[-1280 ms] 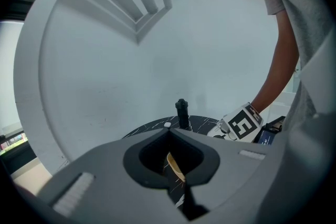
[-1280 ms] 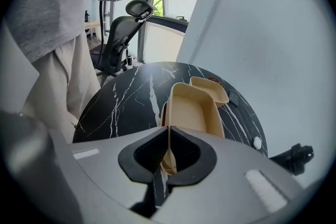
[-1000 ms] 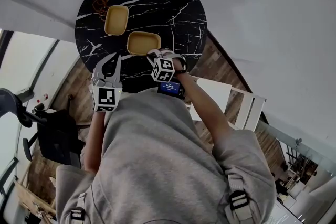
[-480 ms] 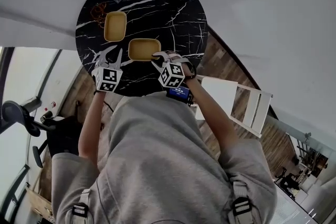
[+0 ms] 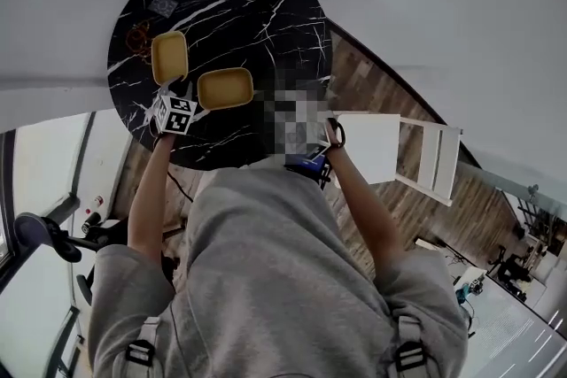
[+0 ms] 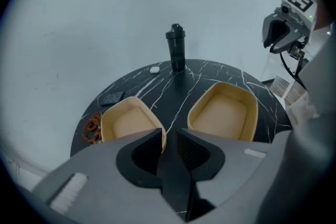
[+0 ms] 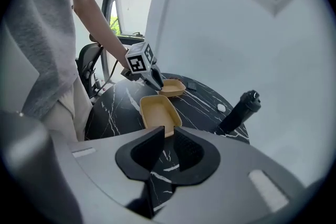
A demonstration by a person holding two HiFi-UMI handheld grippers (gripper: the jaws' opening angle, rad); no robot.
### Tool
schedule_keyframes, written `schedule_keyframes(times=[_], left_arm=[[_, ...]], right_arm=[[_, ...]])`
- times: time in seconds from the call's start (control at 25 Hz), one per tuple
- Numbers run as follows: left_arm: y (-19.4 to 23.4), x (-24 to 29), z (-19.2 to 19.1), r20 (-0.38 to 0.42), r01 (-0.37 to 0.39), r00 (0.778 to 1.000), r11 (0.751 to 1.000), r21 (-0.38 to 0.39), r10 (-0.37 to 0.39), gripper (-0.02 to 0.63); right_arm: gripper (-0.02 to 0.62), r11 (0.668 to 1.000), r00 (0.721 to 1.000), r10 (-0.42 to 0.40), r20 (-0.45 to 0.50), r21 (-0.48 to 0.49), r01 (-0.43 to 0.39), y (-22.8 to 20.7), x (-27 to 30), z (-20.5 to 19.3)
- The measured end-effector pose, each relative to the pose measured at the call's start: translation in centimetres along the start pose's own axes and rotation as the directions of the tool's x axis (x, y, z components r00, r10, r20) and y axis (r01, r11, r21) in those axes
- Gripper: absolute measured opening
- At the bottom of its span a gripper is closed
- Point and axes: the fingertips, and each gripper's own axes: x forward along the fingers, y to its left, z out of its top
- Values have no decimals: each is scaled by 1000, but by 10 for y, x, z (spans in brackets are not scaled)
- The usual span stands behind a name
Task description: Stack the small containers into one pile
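Two shallow tan containers lie apart on the round black marble table [image 5: 275, 22]: one further left [image 5: 169, 57] [image 6: 131, 122], one nearer the middle [image 5: 225, 88] [image 6: 226, 112]. My left gripper [image 5: 174, 98] [image 6: 169, 135] is low over the table's near edge between them. Its left fingertip is by the left container's corner, and its jaws show a narrow gap with nothing in it. My right gripper [image 7: 169, 134] hangs back above the nearer container [image 7: 157, 112]. Its jaws have just been closing and stand slightly apart, with nothing between them. A mosaic patch hides it in the head view.
A black shaker bottle [image 6: 176, 47] [image 7: 239, 107] stands at the table's far side, with a small white object [image 6: 154, 69] beside it. A dark flat item [image 6: 111, 97] and reddish beads [image 6: 92, 127] lie at the left. A white chair [image 5: 399, 159] stands at the right.
My left gripper has come down and forward to the table edge between the containers. My right gripper has drawn back and up from the nearer container's rim.
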Motion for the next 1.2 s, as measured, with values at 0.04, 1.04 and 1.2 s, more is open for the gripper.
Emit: schedule_keyframes(times=[0.04,1.04,1.2], left_arm=[[-1,6,-5,-26,3,1000,1000,-1,-3,81],[6,-19,-10,-38,-66,997,997,-43,64,15],[-7,-51,19,81,-39,996,993,112,30,15]], right_arm=[[69,1000,1000,-3,-10,12,3,0,-1,-7],[63,999,1000,-12,-1,51,12,-5,0,-14],[61,999,1000,-15,6,49,14,-5,5,-9]])
